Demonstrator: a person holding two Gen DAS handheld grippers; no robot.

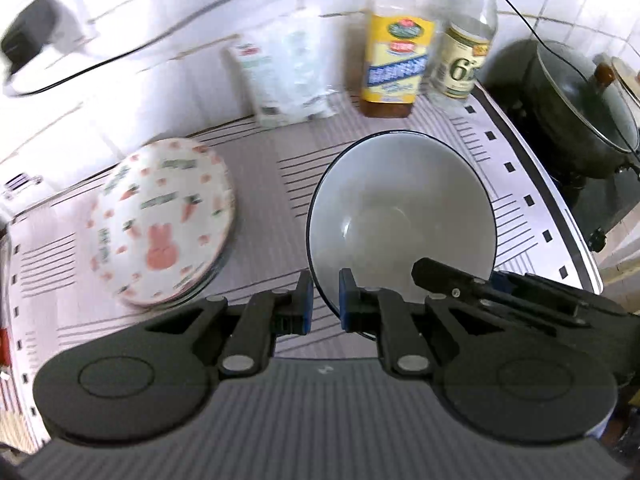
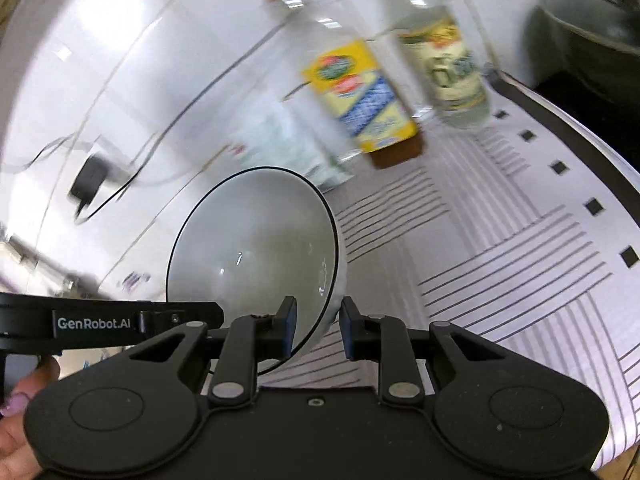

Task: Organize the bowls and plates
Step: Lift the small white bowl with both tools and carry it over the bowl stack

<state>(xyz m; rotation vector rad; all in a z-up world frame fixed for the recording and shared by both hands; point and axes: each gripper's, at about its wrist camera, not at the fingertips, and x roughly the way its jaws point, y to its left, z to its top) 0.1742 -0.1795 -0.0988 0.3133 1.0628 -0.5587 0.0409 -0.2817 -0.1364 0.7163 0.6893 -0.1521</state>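
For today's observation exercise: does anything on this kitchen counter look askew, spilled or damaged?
No spill or damage shows. The oddity: each tool holds a white bowl by its rim, tilted steeply rather than sitting flat. The stack of rabbit-print plates looks even.

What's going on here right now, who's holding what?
A person is working with a handheld gripper in each hand. The left gripper is clamped on the rim of a white ceramic bowl with a dark rim, and the right gripper grips the rim of a similar white bowl. A stack of white plates printed with rabbits and carrots sits on the striped counter mat, left of the bowl in the left wrist view. The views are motion-blurred.
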